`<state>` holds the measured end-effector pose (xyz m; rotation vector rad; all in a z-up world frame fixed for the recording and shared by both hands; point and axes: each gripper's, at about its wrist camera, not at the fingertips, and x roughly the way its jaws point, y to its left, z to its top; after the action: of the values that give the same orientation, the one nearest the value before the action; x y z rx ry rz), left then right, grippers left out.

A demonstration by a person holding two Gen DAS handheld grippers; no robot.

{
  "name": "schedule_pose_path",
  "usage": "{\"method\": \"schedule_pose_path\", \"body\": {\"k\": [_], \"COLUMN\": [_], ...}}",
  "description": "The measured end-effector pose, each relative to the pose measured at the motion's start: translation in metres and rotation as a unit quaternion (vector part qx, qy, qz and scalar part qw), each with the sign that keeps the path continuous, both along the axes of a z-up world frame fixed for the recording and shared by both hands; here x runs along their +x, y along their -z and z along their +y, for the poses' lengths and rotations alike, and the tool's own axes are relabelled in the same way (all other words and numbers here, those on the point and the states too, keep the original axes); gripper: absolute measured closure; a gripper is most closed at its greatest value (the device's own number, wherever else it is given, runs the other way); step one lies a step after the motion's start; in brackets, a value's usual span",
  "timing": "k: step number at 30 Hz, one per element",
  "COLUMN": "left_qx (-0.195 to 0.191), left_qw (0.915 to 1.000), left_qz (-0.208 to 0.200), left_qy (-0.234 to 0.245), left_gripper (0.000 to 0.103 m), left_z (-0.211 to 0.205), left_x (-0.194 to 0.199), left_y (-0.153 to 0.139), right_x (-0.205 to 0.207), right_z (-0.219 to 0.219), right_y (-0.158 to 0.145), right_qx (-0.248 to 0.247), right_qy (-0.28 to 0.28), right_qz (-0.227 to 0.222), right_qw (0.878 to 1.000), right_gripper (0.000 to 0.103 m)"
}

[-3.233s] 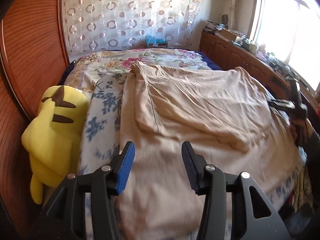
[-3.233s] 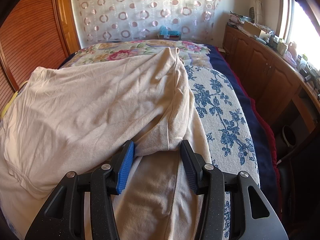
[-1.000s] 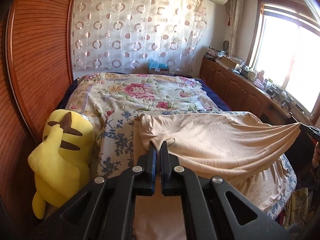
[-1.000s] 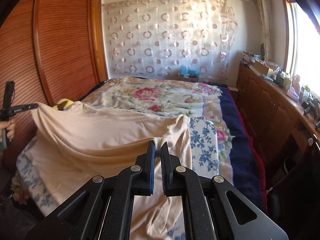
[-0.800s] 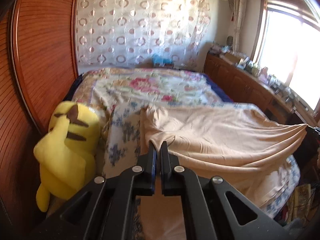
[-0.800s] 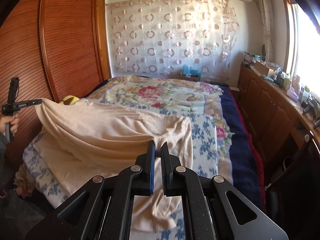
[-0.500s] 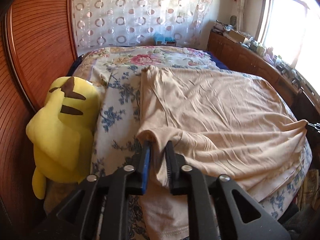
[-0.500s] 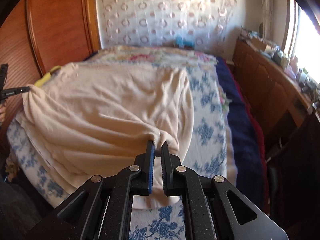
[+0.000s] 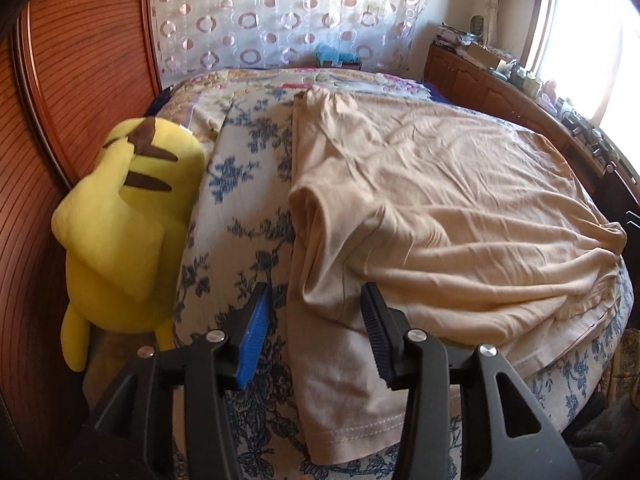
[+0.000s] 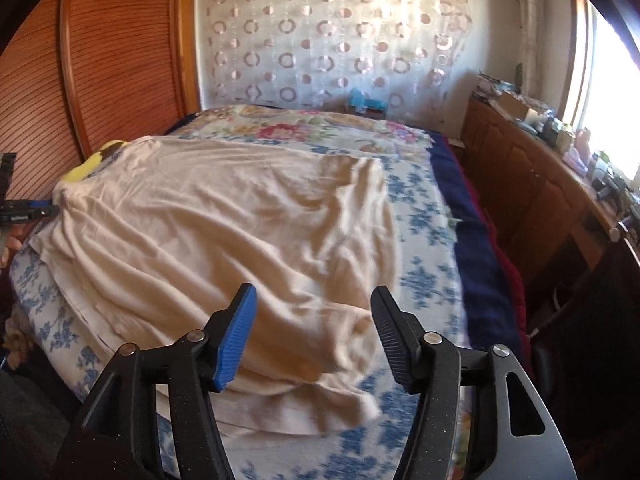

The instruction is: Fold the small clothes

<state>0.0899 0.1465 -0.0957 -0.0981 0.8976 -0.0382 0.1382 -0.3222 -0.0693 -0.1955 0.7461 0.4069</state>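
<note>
A beige T-shirt (image 9: 432,200) lies spread and wrinkled across the near end of the bed, folded over itself; it also shows in the right wrist view (image 10: 224,232). My left gripper (image 9: 316,320) is open and empty, its jaws either side of the shirt's left sleeve fold near the bed's front edge. My right gripper (image 10: 312,320) is open and empty just above the shirt's near right corner. The left gripper's tip (image 10: 28,210) shows at the far left edge of the right wrist view, beside the shirt.
A yellow plush toy (image 9: 124,216) leans against the wooden wardrobe (image 9: 80,60) left of the bed. The bed has a blue floral blanket (image 9: 240,184). A wooden cabinet (image 10: 532,184) with clutter runs along the right under the window. A circle-patterned curtain (image 10: 328,40) hangs behind.
Both grippers were shut on the shirt and held it lifted and stretched; they lowered it onto the bed. Both have now opened and let go.
</note>
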Motion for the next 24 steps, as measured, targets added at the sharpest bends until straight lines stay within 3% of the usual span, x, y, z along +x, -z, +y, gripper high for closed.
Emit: {"method": "schedule_pose_path", "body": {"k": [11,17,24], "left_qx": [0.005,0.005,-0.057], "left_qw": [1.0000,0.9999,0.9983], "left_qz": [-0.004,-0.008,-0.007], "left_qy": [-0.003,-0.005,-0.011], "left_gripper": [0.058,0.058,0.058], "left_z": [-0.002,-0.003,0.006], "left_x": [-0.003,-0.005,-0.001], "left_y": [0.007,0.007,0.004], "right_x": [0.011,0.012,0.006], "right_z": [0.053,0.063,0.066], "right_y": [0.040,0.058,0.062], "right_qx": [0.008,-0.004,-0.029], "right_qy": [-0.029,-0.026,-0.013], "right_qz": [0.039,0.060,0.050], "right_qw": [0.999,0.998,0.998], "right_gripper": [0.040,0.034,0.018]}}
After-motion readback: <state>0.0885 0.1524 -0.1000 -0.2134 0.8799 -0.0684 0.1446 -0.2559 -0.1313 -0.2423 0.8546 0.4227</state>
